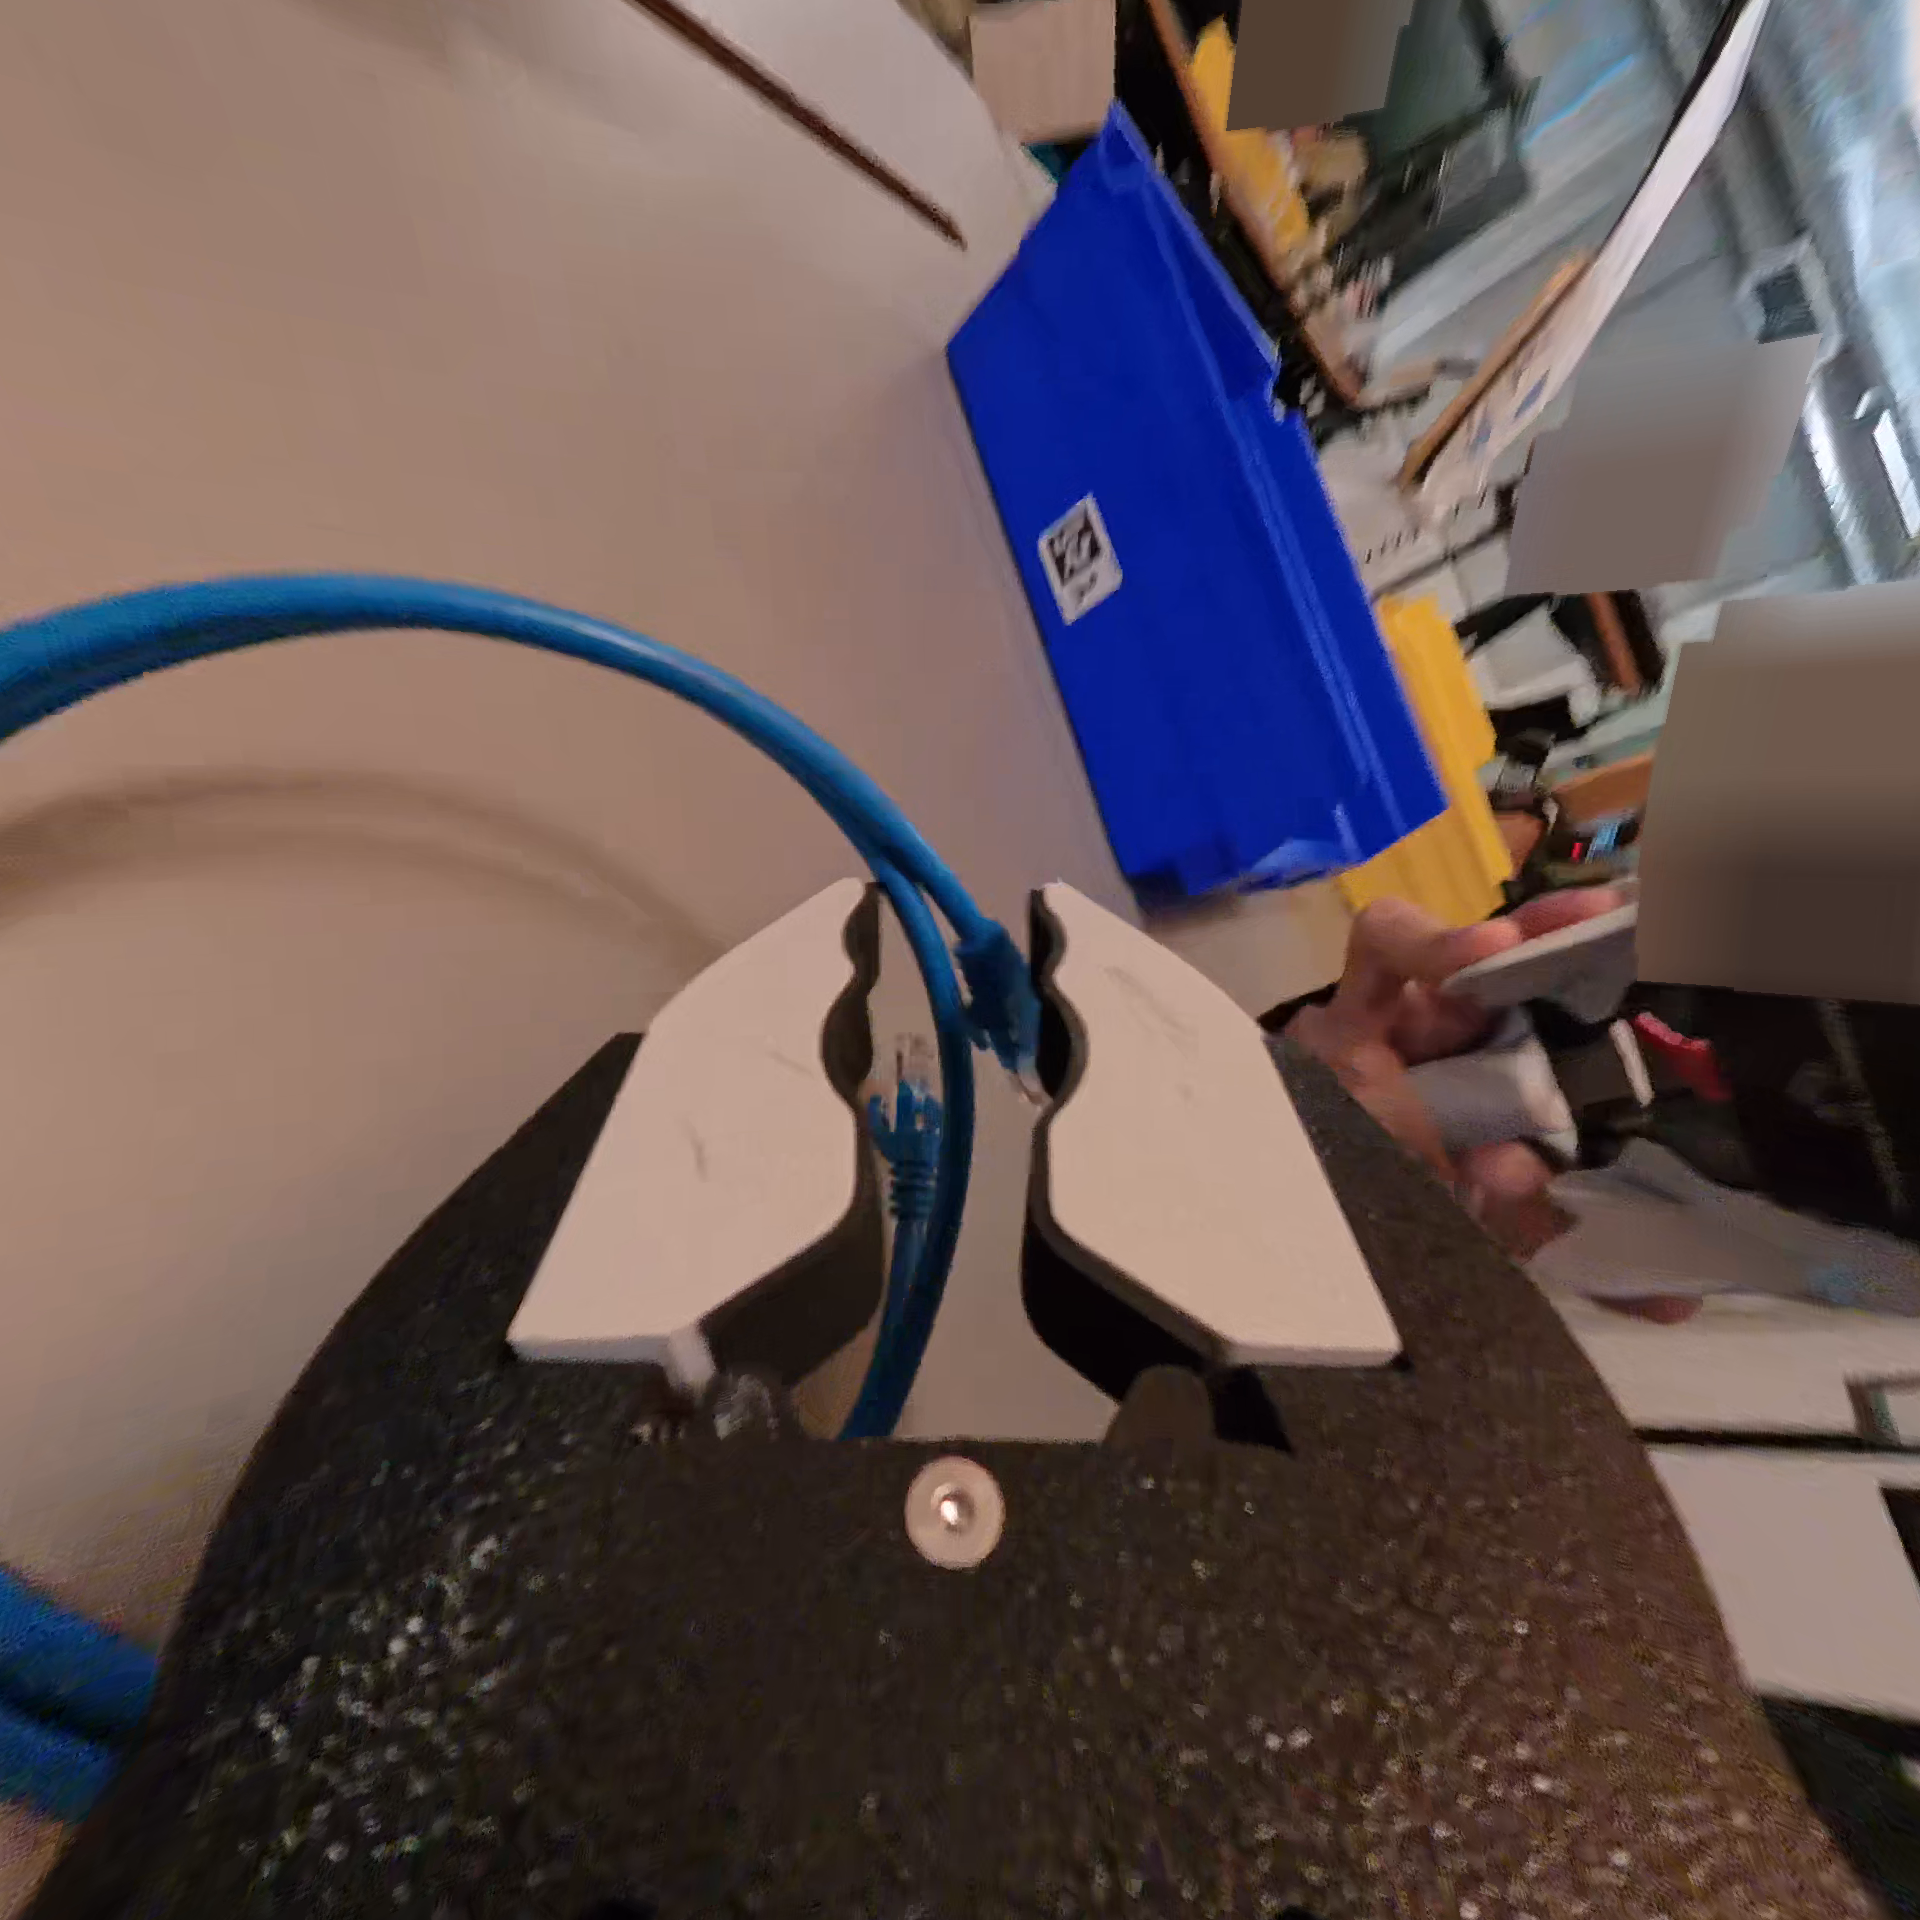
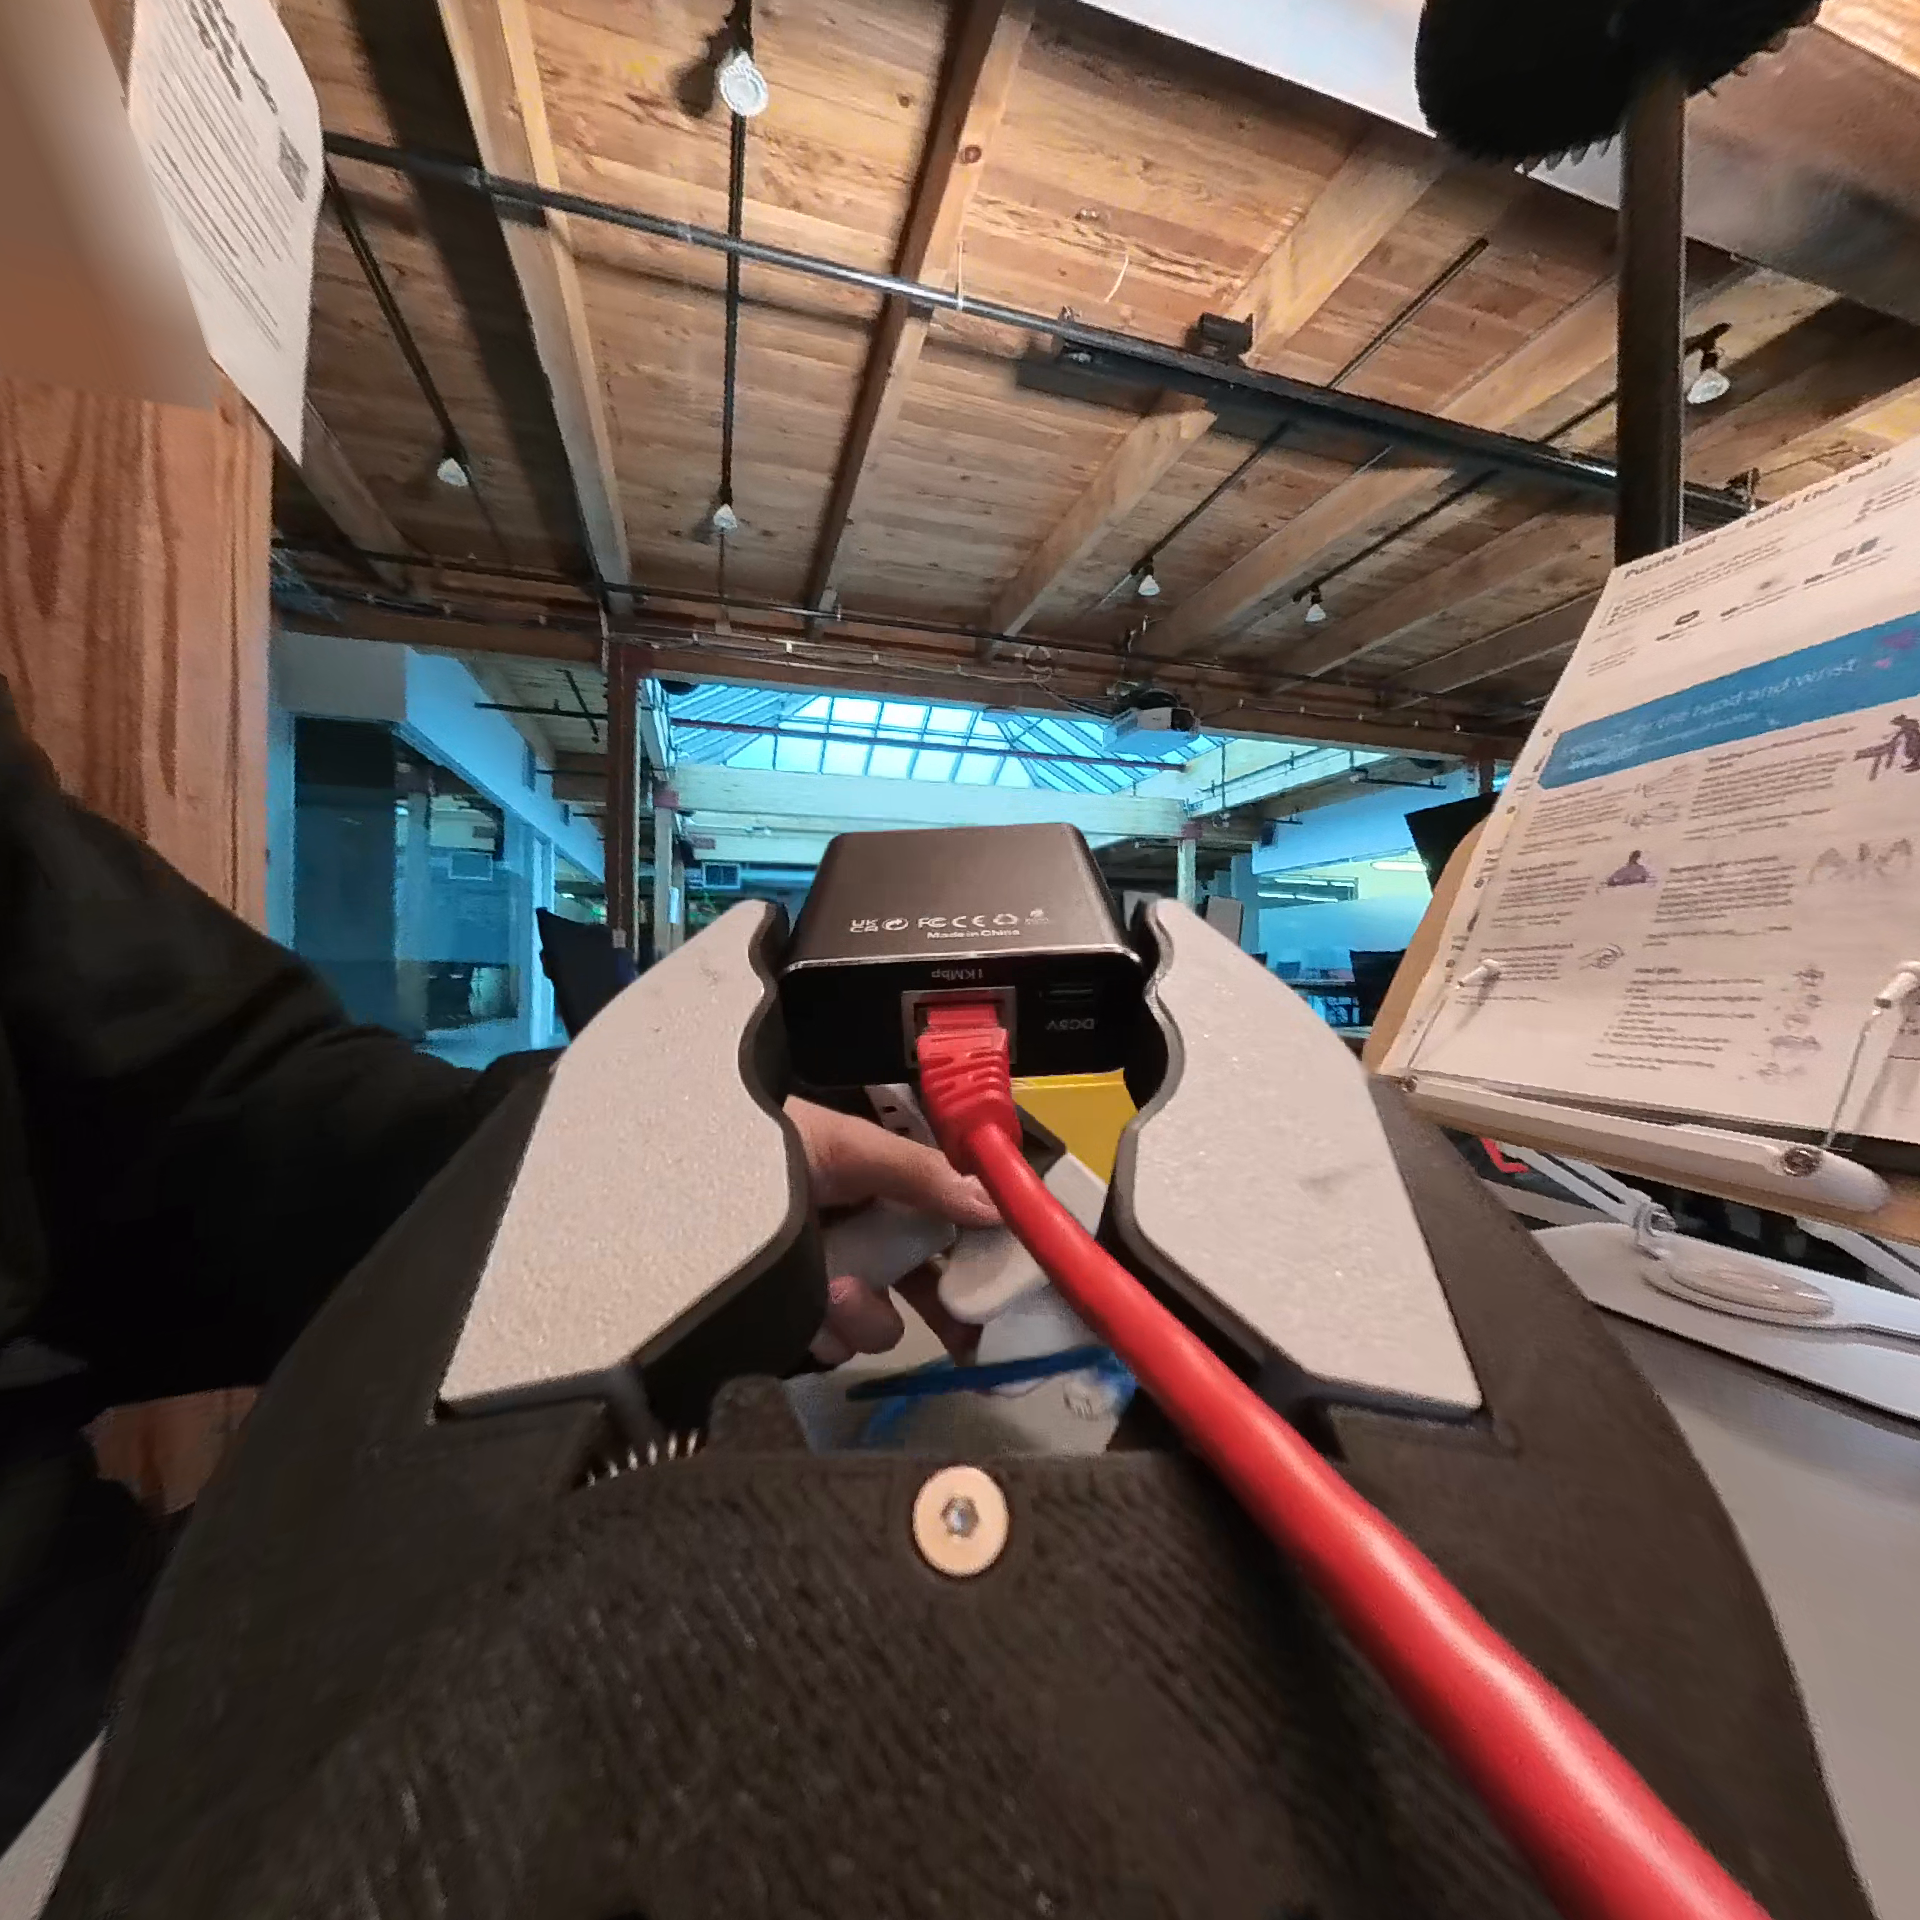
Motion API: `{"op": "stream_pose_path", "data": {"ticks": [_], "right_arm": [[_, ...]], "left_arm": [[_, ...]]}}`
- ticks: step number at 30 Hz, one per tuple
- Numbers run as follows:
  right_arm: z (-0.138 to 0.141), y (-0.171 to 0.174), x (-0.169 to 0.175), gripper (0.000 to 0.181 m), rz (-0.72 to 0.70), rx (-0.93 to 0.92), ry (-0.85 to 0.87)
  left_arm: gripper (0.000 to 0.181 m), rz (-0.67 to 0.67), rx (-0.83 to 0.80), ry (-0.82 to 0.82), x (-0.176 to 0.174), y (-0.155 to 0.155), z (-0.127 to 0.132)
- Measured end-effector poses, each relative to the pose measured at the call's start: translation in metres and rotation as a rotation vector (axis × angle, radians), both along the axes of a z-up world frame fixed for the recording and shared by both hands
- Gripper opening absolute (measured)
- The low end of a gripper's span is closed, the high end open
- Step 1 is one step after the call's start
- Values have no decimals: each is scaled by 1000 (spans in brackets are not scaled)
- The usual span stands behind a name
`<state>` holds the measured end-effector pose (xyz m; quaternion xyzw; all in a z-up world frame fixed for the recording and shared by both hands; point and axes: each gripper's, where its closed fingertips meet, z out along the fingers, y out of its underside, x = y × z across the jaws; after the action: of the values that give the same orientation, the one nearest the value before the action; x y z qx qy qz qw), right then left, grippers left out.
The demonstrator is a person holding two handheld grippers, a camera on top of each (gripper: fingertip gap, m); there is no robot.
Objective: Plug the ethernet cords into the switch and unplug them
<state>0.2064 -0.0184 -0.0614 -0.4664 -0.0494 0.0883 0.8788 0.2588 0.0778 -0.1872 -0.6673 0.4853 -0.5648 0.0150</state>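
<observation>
In the right wrist view my right gripper (image 2: 961, 920) is shut on a small black switch (image 2: 951, 878) and holds it up in the air. A red ethernet plug (image 2: 961, 1049) sits in the switch's port, and its red cord (image 2: 1247, 1382) runs back over the gripper. In the left wrist view my left gripper (image 1: 954, 904) is open over a beige table (image 1: 468, 416). A blue ethernet cord (image 1: 582, 644) loops between the fingers. One blue plug (image 1: 1000, 997) lies against the right finger, and a second blue plug (image 1: 909, 1127) lies lower, near the left finger.
A blue bin (image 1: 1174, 540) stands on the table beyond the left gripper, with a yellow bin (image 1: 1439, 790) behind it. A hand on a grey handle (image 1: 1496, 1049) shows at the right. A printed sheet on a stand (image 2: 1704, 862) is right of the switch. A wooden post (image 2: 125, 623) is at the left.
</observation>
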Motion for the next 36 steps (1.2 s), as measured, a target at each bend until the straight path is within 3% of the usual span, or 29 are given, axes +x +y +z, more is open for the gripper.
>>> {"op": "stream_pose_path", "data": {"ticks": [1,5,10,13,15,18,24,29,36], "right_arm": [[0,0,1,63,-7,-5,-4],[1,-1,2,63,-15,-2,-5],[1,-4,8,64,-46,-7,-15],[0,-4,9,63,-58,-18,-21],[-1,-3,8,64,-58,-25,-27],[-3,-2,9,64,-71,-44,-39],[-12,-6,21,63,-166,-125,-71],[-9,-13,27,63,-180,-102,-51],[-9,-11,27,63,-183,-109,-61]], "left_arm": [[36,-54,11,26,-2,-4,-4],[43,-243,174,24,-15,-12,-3],[44,-620,692,-221,-23,-17,16],[50,-905,1074,-387,-16,-13,3],[50,-1046,1213,-437,-4,-8,-12],[49,-1188,1158,-425,12,-11,-32],[27,-1282,968,-382,36,-16,-47],[18,-1359,862,-343,30,-13,-55],[16,-1265,885,-368,29,-14,-62]]}}
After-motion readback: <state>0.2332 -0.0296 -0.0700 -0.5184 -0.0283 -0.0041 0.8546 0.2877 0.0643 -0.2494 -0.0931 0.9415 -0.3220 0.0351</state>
